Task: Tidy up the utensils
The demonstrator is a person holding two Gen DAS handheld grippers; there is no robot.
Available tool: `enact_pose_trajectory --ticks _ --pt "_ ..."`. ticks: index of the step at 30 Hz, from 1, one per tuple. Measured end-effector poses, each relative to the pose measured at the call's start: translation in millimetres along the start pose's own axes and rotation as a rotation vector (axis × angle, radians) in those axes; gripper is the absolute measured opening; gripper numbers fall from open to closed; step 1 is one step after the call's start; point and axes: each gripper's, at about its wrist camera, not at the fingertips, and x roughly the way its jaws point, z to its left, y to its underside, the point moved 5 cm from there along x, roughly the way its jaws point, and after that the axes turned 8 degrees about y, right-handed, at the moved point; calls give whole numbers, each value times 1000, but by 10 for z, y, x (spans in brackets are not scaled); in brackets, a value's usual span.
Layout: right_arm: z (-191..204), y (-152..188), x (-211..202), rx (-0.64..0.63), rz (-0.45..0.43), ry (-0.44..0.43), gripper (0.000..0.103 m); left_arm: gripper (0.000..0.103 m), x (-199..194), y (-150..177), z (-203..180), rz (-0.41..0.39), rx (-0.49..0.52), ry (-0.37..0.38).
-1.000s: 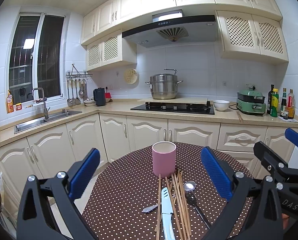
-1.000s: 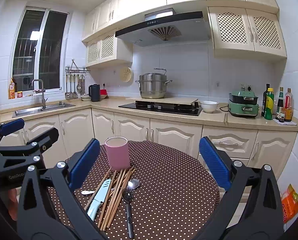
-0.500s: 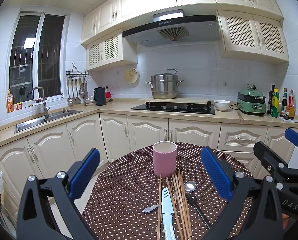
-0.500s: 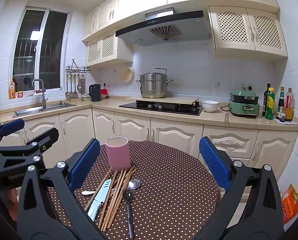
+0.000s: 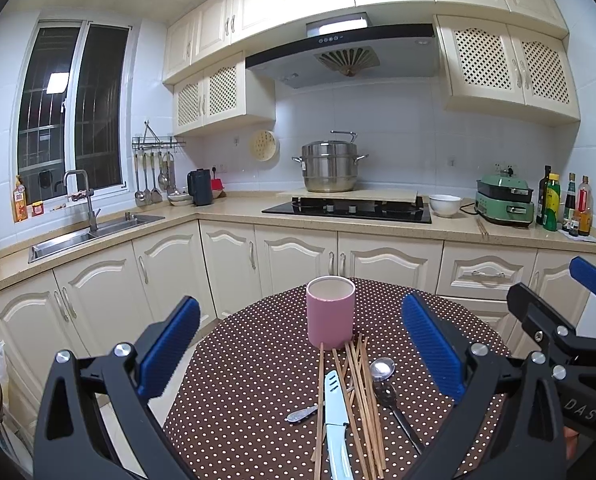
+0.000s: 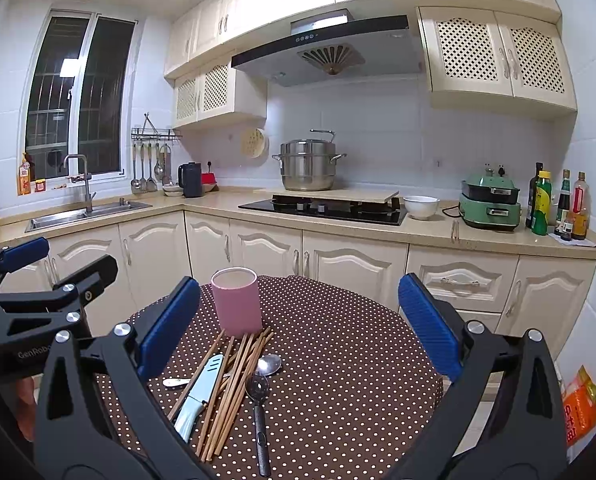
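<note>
From the left wrist view, the left tool (image 5: pixel 300 344) hangs above the near edge of the round polka-dot worktop (image 5: pixel 257 368), its blue pads spread wide with nothing between them, just as it was a second ago; the view has barely shifted. Ahead of it the pink cup (image 5: pixel 330 312) stands upright, and touching its base lies the loose pile: a fan of wooden chopsticks (image 5: pixel 358 384), a pale blue knife (image 5: pixel 335 412) lying among them, a dark-handled spoon (image 5: pixel 390 396) just to their right with a second spoon bowl (image 5: pixel 382 369) beside it, and a small spoon (image 5: pixel 302 414) poking out to the left. From the right wrist view, the right tool (image 6: pixel 298 324) is likewise released and empty, held over the worktop's near side, with the left tool visible off to its left. The cup (image 6: pixel 236 302) looks empty as far as can be seen, and the chopsticks (image 6: pixel 233 384), knife (image 6: pixel 199 388) and spoon (image 6: pixel 259 404) lie flat. Since nothing has moved, I judge the sorting not yet begun; a first pick is still to come.
</note>
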Motion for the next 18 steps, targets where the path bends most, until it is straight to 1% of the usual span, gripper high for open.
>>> enact_pose_trajectory --ticks 6,9,13,15,18 --pt "14 54 76 3 28 -2 97 99 78 56 -2 19 1 -3" --pt "11 72 127 1 41 6 97 99 154 100 7 46 -8 3" --pt "33 162 241 -2 83 -2 97 99 309 197 40 103 -18 14" --pt "47 233 341 -2 129 -7 97 99 411 260 41 146 -9 17" --pt "85 328 445 -19 173 4 97 99 592 372 71 230 -10 36"
